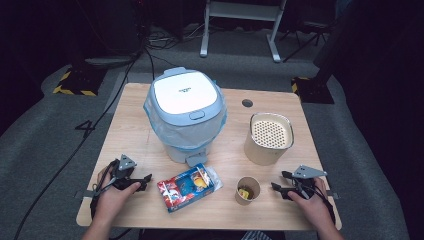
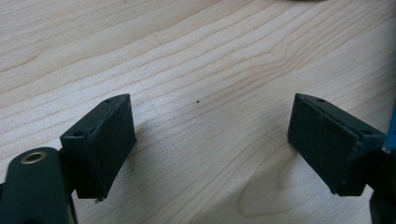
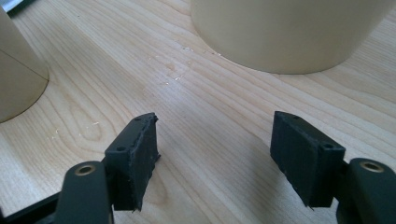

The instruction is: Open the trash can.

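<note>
Plainly, nothing is gripped yet: the left gripper rests on the pale wooden table in front of and to the left of the white pedal bin with a pale blue lid rim and blue liner bag, its jaws apart over bare wood, and the right gripper, in front of and to the right of the bin, also has its jaws apart with nothing between them. The glossy red and blue snack packet lies flat just in front of the bin, and the small brown paper cup with scraps inside stands right of the packet. The packet will probably slide or crumple under a sideways pinch; the light cup could tip and spill if a jaw clips its rim, or knock the cream perforated-top canister right of the bin. Faint grey lettering on the bin lid and the packet's print are too small to read
</note>
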